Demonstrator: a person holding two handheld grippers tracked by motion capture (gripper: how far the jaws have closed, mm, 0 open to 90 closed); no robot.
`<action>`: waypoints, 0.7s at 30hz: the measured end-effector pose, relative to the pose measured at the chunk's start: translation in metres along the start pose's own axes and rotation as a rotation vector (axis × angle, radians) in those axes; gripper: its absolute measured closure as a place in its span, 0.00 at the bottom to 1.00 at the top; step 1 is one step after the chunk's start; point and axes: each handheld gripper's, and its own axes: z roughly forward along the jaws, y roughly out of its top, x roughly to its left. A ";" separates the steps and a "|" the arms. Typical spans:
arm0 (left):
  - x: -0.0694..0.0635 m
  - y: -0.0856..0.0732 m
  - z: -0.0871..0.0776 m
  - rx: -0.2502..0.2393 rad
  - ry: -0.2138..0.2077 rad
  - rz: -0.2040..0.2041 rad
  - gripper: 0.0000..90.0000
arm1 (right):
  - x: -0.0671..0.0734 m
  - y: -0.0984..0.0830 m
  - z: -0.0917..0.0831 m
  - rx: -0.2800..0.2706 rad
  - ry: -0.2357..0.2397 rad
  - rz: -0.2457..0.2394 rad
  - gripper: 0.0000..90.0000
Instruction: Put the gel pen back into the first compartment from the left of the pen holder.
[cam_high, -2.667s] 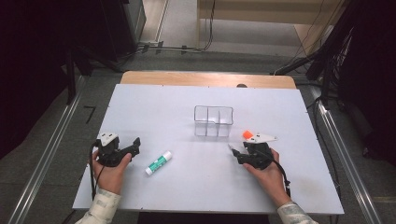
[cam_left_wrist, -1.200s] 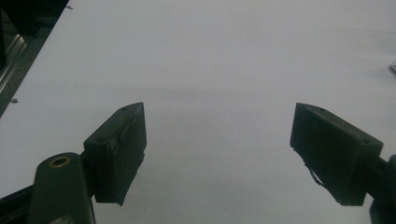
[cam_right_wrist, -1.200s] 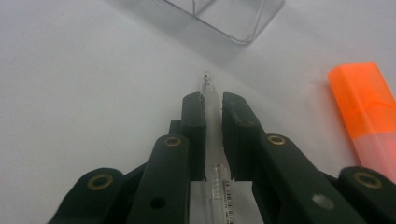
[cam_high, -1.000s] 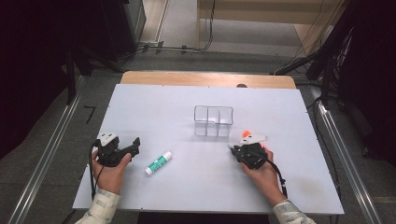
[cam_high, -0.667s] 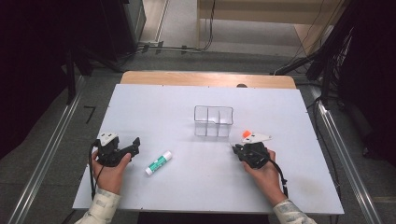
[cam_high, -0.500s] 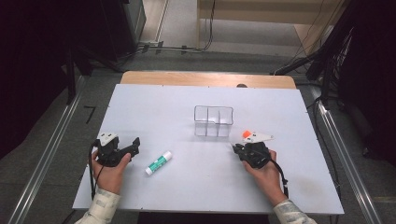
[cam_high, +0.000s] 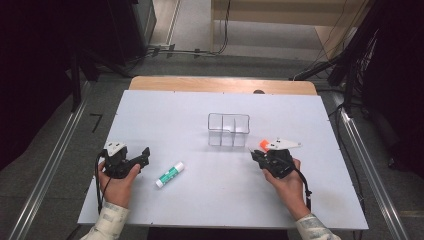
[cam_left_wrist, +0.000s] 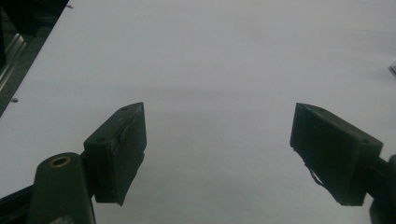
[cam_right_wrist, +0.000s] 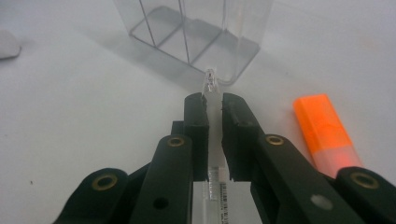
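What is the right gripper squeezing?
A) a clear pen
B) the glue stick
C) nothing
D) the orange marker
A: in the right gripper view, the right gripper has its jaws shut on a thin clear pen, while the orange marker lies beside it on the table.

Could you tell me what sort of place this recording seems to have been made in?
Probably a lab or data-collection workspace: a bare white table on a grey floor, cables trailing behind it, dark equipment racks alongside, and a person working hand-held grippers.
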 end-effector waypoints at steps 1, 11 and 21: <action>0.000 0.000 0.000 0.000 -0.001 0.000 0.22 | 0.000 0.001 -0.001 -0.004 0.000 0.003 0.88; 0.001 0.000 0.000 -0.001 -0.001 -0.004 0.22 | 0.000 0.017 -0.010 -0.051 0.015 0.008 0.88; 0.000 0.000 0.000 -0.002 -0.002 -0.002 0.22 | 0.004 0.030 -0.010 -0.076 0.037 0.006 0.88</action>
